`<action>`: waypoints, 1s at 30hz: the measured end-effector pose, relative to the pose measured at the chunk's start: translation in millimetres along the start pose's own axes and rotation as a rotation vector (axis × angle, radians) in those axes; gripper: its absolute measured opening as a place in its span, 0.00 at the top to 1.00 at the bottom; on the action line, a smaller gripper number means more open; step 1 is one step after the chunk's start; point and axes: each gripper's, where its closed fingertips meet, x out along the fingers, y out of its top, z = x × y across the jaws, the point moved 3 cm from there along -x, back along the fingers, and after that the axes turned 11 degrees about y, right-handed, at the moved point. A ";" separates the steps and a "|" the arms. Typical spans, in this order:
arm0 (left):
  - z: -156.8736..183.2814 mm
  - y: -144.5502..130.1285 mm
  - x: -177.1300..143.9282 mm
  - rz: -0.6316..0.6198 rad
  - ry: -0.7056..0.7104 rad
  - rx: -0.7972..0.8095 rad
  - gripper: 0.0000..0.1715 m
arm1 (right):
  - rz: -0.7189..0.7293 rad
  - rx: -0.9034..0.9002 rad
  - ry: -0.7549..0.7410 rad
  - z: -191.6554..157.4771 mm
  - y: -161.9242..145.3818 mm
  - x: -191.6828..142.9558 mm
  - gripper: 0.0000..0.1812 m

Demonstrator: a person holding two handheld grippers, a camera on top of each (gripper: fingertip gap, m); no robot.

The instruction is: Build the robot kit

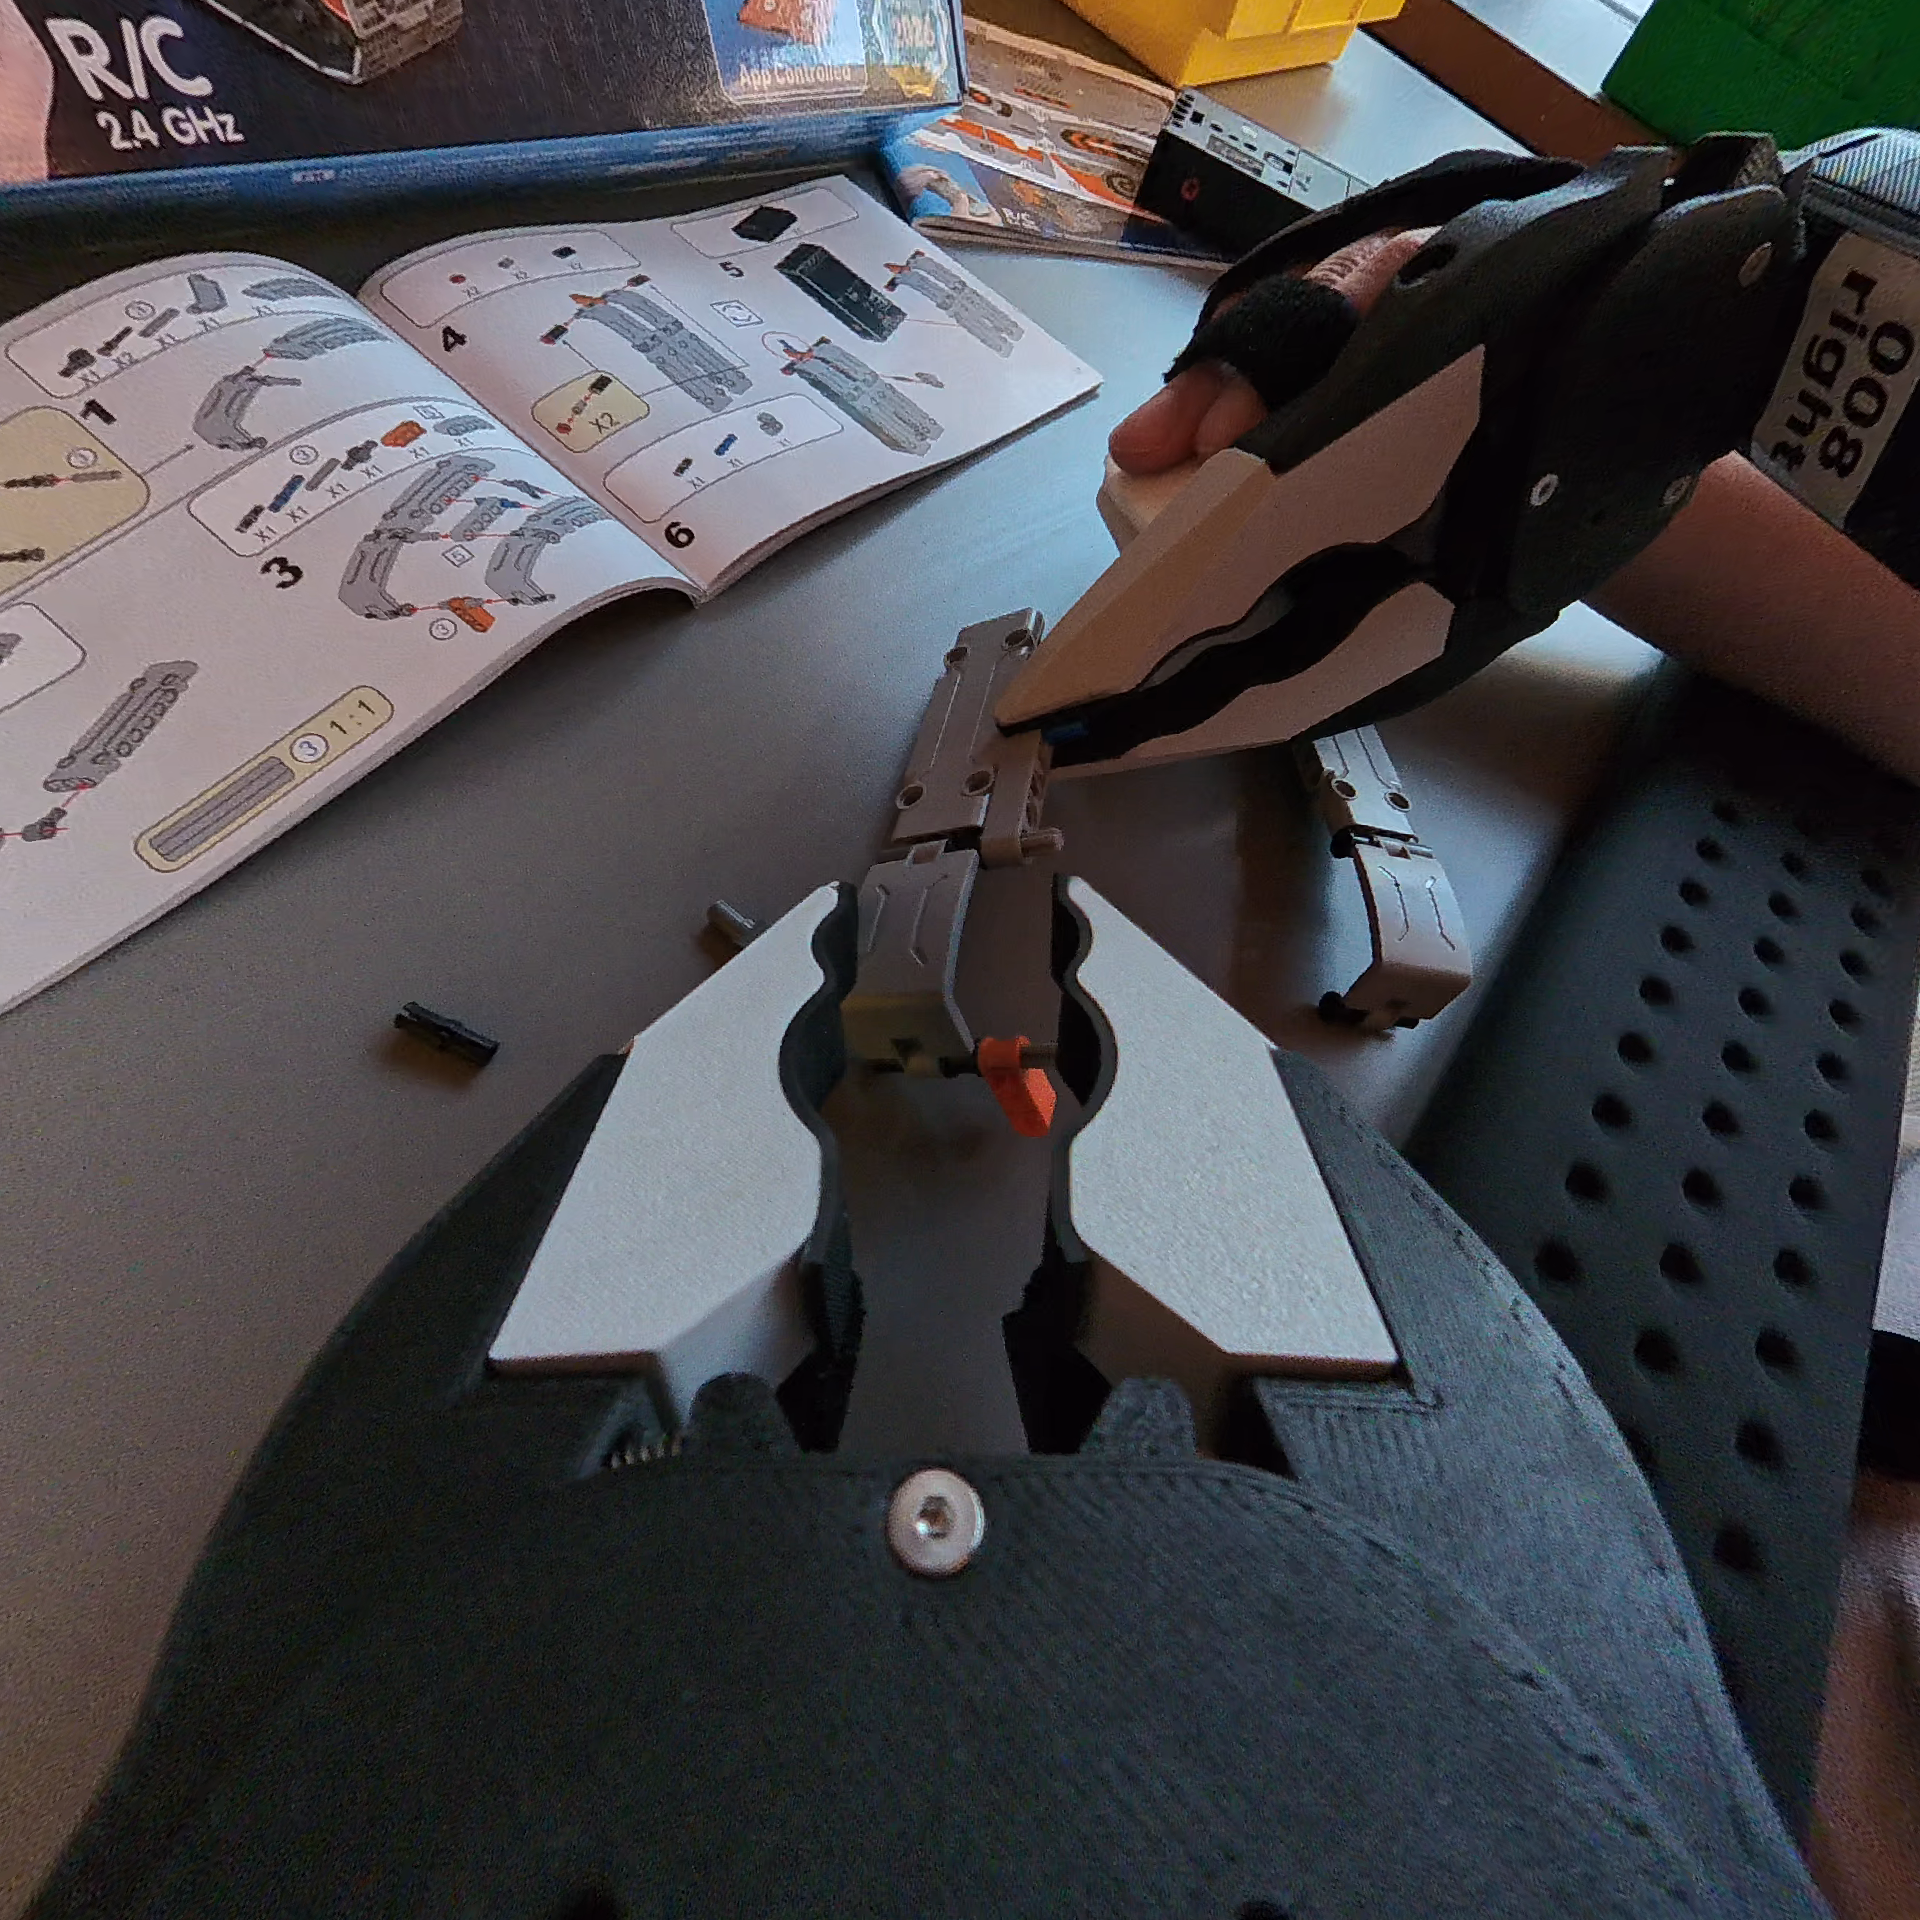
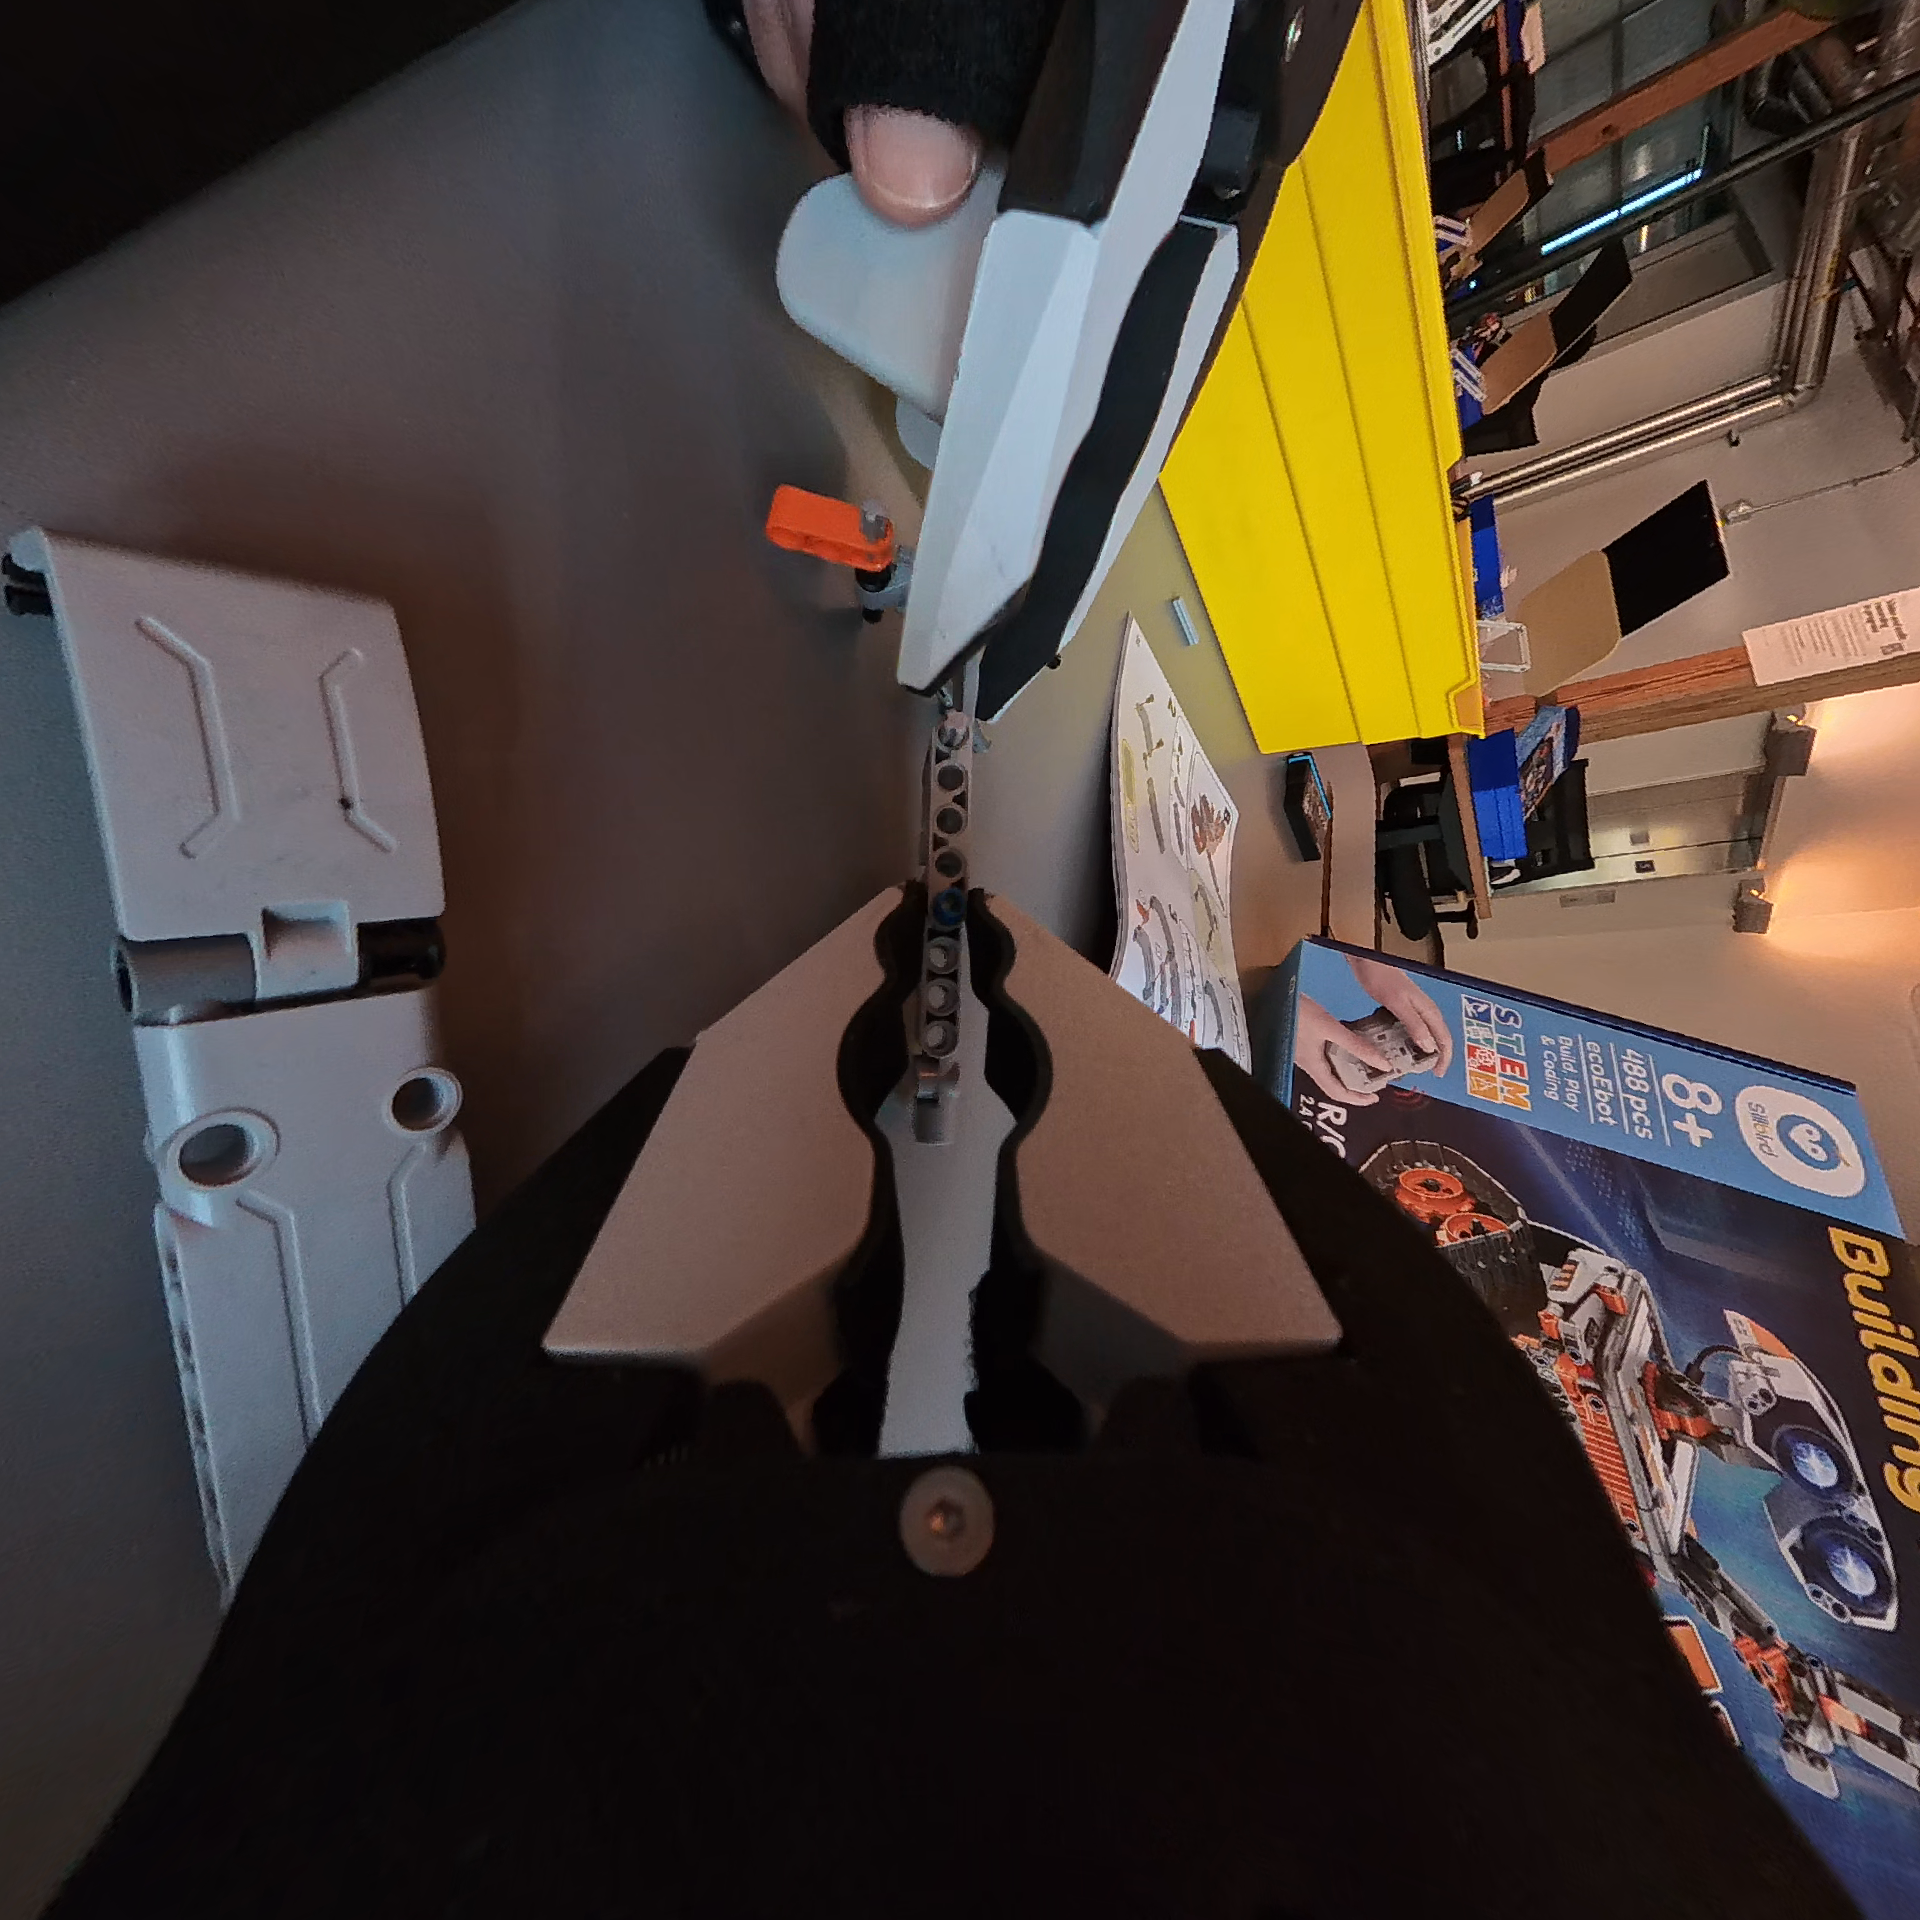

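Yellow bin (image 2: 1340,436), contents seemingly hidden.

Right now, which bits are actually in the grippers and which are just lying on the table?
In hand: grey panel assembly, with its orange connector, gripped by left gripper and right gripper.
Lying about: second grey panel, black pin, grey pin, instruction booklet, kit box, yellow bin.
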 end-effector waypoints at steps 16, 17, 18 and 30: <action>-1.3 -9.7 5.8 -0.077 0.041 0.057 0.86 | -0.019 -0.026 -0.021 2.1 -0.9 -0.1 0.96; -1.1 -10.2 6.1 -0.082 0.041 0.060 0.86 | -0.021 -0.022 -0.019 1.8 -1.6 0.1 0.96; -1.1 -10.4 6.2 -0.083 0.041 0.060 0.86 | -0.021 -0.019 -0.017 1.8 -1.9 0.4 0.96; -1.6 -11.7 5.2 -0.092 0.017 0.044 0.86 | -0.051 0.040 0.032 -1.4 -9.7 2.4 0.96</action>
